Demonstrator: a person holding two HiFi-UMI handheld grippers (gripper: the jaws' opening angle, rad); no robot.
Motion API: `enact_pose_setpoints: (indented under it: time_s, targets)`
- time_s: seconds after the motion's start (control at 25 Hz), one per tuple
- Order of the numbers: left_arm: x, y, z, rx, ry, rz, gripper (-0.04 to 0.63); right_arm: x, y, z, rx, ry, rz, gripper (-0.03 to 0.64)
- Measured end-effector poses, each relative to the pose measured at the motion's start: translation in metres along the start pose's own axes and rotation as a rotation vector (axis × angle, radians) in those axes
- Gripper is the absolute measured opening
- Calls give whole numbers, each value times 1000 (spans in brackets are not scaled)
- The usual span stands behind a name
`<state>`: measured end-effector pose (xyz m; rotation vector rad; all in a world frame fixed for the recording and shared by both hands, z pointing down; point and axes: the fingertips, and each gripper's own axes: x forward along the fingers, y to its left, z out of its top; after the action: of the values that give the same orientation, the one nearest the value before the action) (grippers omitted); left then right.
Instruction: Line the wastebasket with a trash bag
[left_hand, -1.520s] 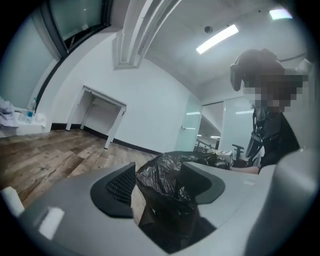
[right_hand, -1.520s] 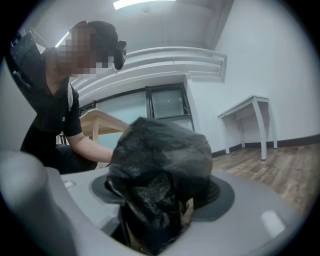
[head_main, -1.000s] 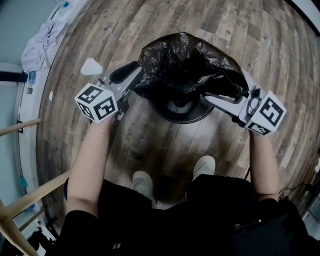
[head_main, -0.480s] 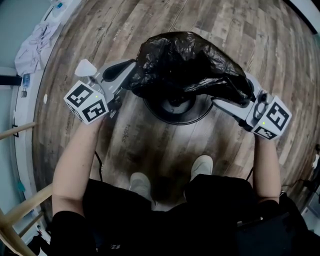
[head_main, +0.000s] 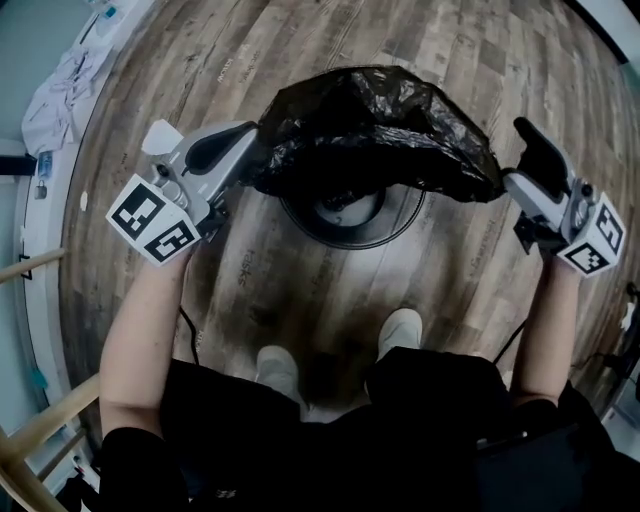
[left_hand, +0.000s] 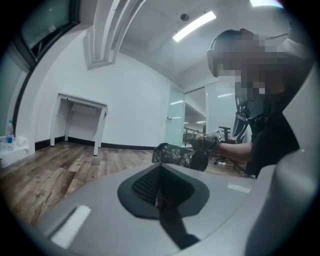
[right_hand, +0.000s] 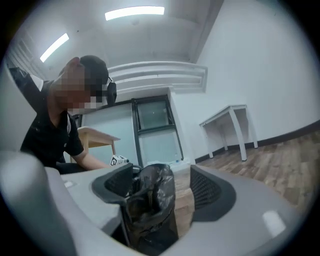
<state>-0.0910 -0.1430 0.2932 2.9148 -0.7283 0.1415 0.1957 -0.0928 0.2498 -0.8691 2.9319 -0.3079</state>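
Observation:
A black trash bag hangs spread above the round dark wastebasket on the wood floor. My left gripper is at the bag's left edge and is shut on a thin fold of it, seen as a dark strip between the closed jaws. My right gripper stands open just off the bag's right end, not touching it. In the right gripper view the bag shows across the gap between the wide jaws, nearer the left pad. The bag's bulk lies beyond the left jaws.
The person's shoes stand just before the wastebasket. A white cloth lies at the far left by the wall, and wooden rails cross the lower left. A white table stands against the wall.
My right gripper has let go of the bag and swung out to the right. My left gripper has lifted and drawn left with the bag's edge, stretching the bag wider.

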Motion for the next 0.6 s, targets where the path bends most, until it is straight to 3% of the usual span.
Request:
enact_pose_setpoints:
  time_s: [0.16, 0.44, 0.48, 0.56, 0.6]
  targets:
    - [3, -6, 1, 5, 1, -18, 8, 31, -11, 20, 33, 16, -4, 353]
    - [2, -14, 6, 23, 6, -33, 8, 73, -26, -51, 4, 316, -59, 337]
    - [0, -14, 5, 24, 10, -32, 7, 73, -25, -60, 22, 333, -57, 283]
    - [-4, -10, -1, 18, 20, -24, 6, 71, -24, -71, 62, 325, -58, 73]
    - [-5, -8, -4, 14, 26, -19, 7, 70, -24, -75, 77, 315, -61, 3]
